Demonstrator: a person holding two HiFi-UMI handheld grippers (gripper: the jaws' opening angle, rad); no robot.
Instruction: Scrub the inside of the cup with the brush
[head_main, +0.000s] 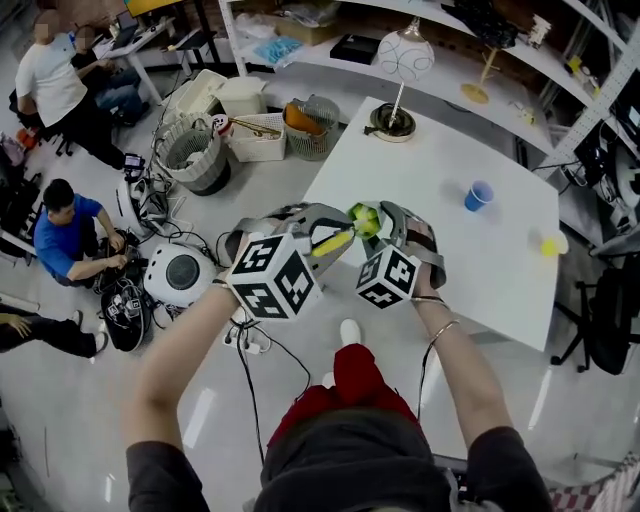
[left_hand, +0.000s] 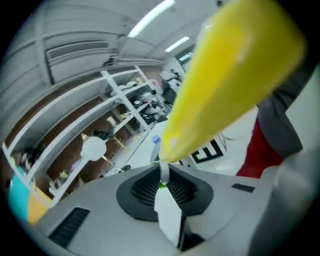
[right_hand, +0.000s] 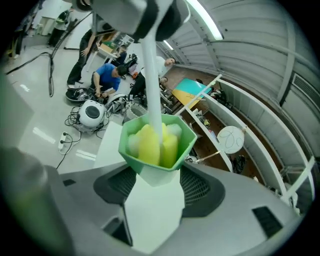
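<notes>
The left tool (left_hand: 164, 182) is clamped narrow on the yellow-handled brush (left_hand: 225, 75), which points toward 2 o'clock into the green faceted plastic cup (right_hand: 186, 142). The right tool (right_hand: 152, 180) pinches the cup's base, aloft at the white counter's (head_main: 430, 170) 9 o'clock edge. Scrubbing seems under way, not finished. Only the right gripper view shows the yellow sponge head (right_hand: 149, 145) inside.

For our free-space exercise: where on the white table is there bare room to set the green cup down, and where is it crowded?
The white table is bare across its middle, between the black-based globe lamp and the blue plastic cup, and along its near edge. Crowded: the floor left of it, with wire baskets.
</notes>
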